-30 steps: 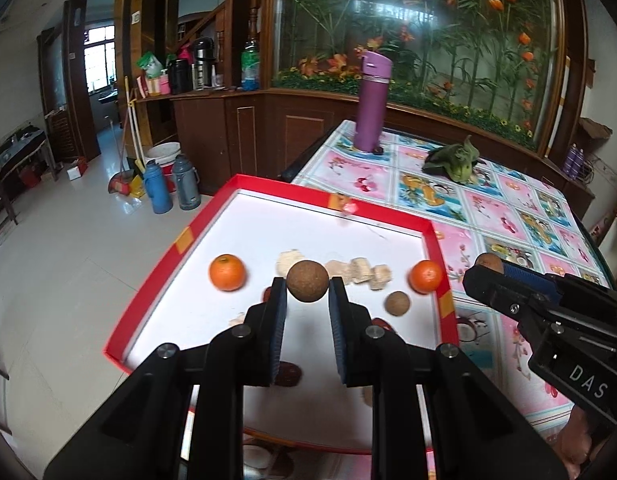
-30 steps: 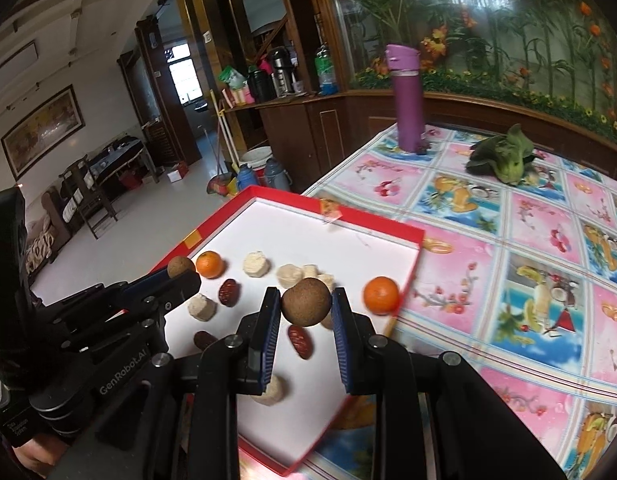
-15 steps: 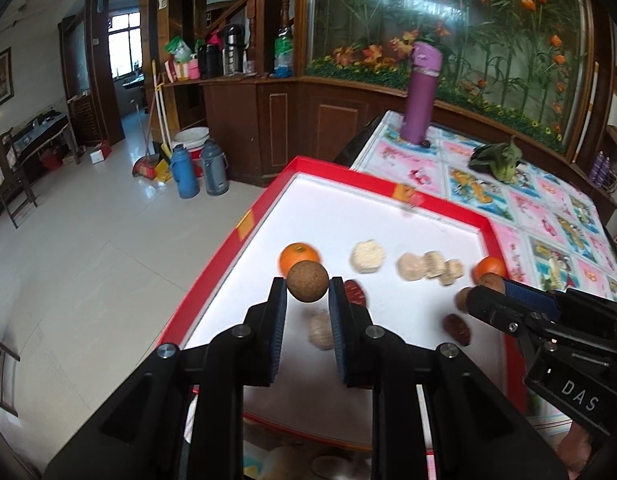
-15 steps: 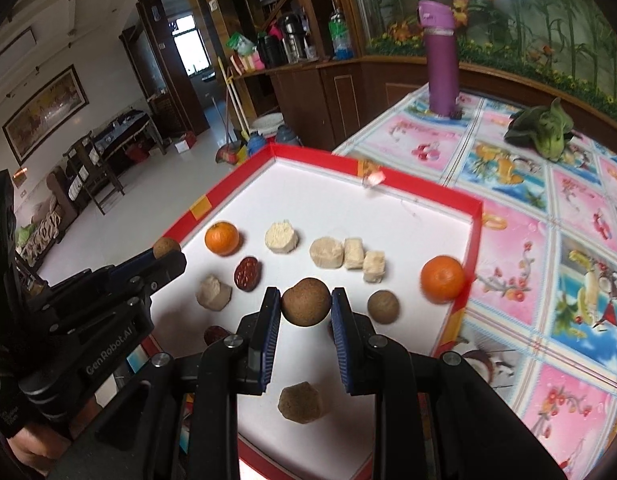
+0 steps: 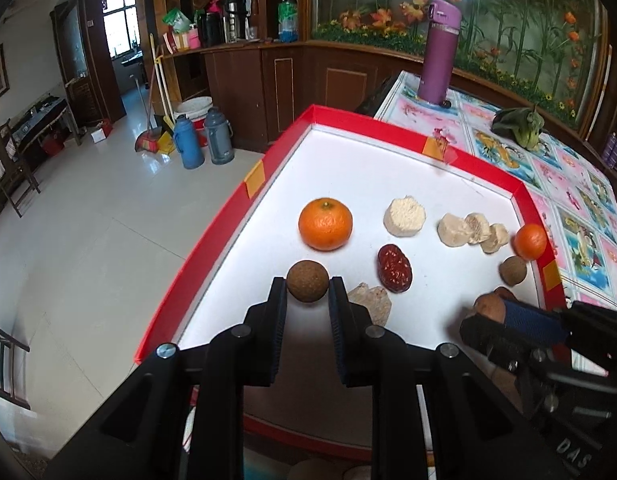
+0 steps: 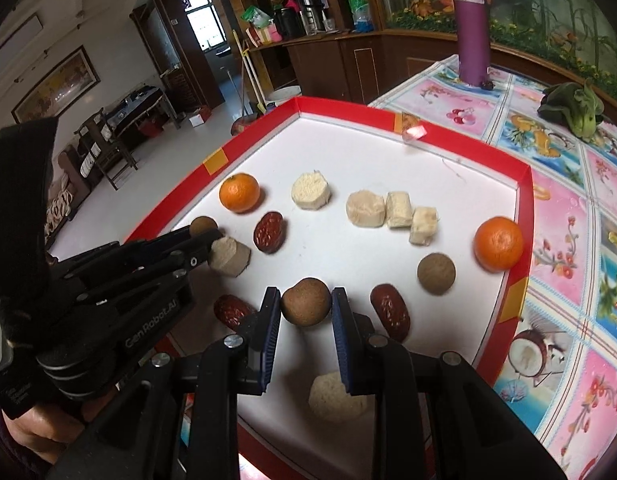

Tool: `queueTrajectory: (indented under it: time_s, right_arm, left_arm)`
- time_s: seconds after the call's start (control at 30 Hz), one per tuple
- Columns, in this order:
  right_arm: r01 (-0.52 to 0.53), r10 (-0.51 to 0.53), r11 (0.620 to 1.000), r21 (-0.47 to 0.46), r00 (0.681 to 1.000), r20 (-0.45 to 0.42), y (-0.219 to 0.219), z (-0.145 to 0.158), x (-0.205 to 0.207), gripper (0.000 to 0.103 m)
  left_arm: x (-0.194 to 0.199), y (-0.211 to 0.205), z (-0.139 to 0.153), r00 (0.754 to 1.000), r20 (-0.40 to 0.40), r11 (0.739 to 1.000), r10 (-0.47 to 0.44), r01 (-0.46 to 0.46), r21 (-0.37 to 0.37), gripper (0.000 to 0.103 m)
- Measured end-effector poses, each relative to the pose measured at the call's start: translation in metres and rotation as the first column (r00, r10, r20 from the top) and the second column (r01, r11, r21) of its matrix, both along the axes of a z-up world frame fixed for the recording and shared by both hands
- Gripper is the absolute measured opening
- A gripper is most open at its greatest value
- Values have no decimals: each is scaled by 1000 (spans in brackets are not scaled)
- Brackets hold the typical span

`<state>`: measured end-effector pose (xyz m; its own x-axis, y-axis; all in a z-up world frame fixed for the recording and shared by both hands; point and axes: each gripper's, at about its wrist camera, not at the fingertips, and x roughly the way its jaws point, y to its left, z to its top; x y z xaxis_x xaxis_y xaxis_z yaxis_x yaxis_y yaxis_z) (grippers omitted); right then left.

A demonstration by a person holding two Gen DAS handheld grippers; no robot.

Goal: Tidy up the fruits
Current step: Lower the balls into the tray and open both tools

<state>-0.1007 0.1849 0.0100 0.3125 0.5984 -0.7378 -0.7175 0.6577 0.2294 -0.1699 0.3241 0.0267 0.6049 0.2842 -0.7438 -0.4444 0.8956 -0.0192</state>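
My left gripper [image 5: 307,294] is shut on a round brown fruit [image 5: 307,287], low over the near left part of the red-rimmed white tray [image 5: 388,128]. My right gripper [image 6: 306,308] is shut on a similar brown fruit [image 6: 306,301] over the tray's [image 6: 348,106] near middle. On the tray lie two oranges [image 6: 239,193] [image 6: 499,244], a loose brown fruit [image 6: 436,273], three red dates [image 6: 269,232] [image 6: 389,312] [image 6: 231,312] and several pale chunks [image 6: 310,191]. In the left wrist view the right gripper [image 5: 504,318] shows at the right, and an orange [image 5: 325,224] lies just beyond my held fruit.
The tray overhangs the edge of a table with a flowered cloth [image 6: 568,208]. A purple flask [image 6: 472,24] and a green vegetable [image 6: 574,108] stand at the table's far side. Two thermos jugs [image 5: 206,140] and a broom sit on the tiled floor at the left.
Both grippers have sunk and tilted further down toward the tray, shifting toward its left side. Each still grips its brown fruit. The things on the tray have not moved.
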Motion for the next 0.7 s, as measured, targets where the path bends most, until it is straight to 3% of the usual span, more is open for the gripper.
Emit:
queueTrajectory:
  time_s: [0.47,0.7]
  right_arm:
    - [33,-32,999,-14,999,42,4,-1,10,24]
    - [31,-31,1000,-4,999,-20,3,1,17,25]
  left_arm:
    - [22,-5,1,1000,-16,1000,-14,14,26,23]
    - [31,-4,3,1000,-27,1000,-14,14,15,23]
